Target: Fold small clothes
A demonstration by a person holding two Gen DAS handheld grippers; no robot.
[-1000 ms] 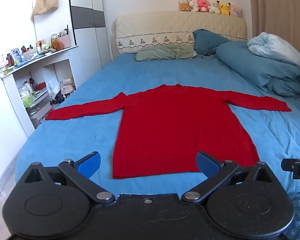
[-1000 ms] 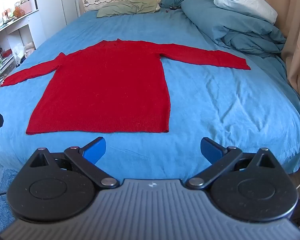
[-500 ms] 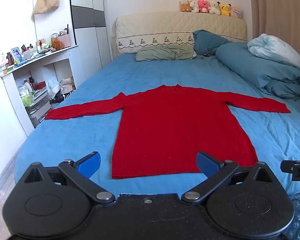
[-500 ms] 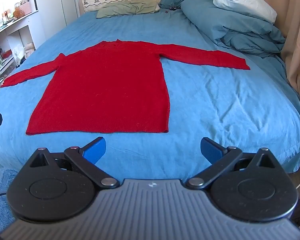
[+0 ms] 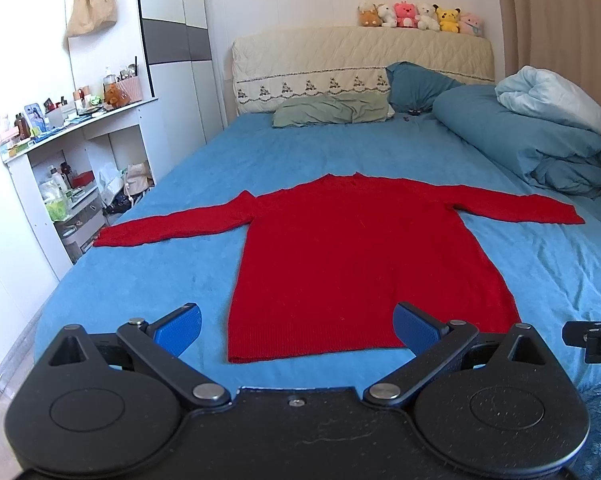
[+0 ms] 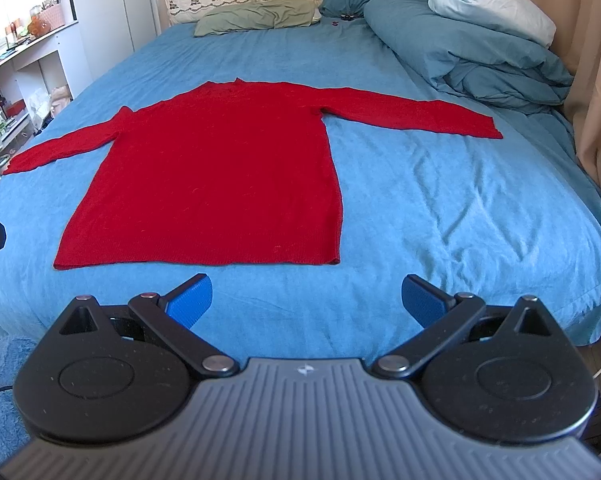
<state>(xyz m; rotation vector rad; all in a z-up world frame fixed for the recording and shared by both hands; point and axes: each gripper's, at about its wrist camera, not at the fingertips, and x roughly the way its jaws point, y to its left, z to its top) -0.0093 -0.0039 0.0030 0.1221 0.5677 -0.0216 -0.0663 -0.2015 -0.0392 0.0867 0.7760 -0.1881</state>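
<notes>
A red long-sleeved sweater (image 5: 352,256) lies flat on the blue bed sheet (image 5: 148,276), both sleeves spread out sideways, hem toward me. It also shows in the right wrist view (image 6: 220,176). My left gripper (image 5: 298,330) is open and empty, hovering just short of the hem. My right gripper (image 6: 306,300) is open and empty, near the bed's front edge, just short of the hem's right corner.
A rolled blue duvet (image 5: 540,140) with a pale blanket lies at the right of the bed. Pillows (image 5: 332,110) and a cream headboard (image 5: 360,64) are at the far end. White shelves (image 5: 60,168) with clutter stand at the left. A curtain (image 6: 596,80) hangs at the right.
Both grippers have stayed open. The left wrist view has shifted slightly, with the sweater a little lower and closer in frame. The right view is almost unchanged.
</notes>
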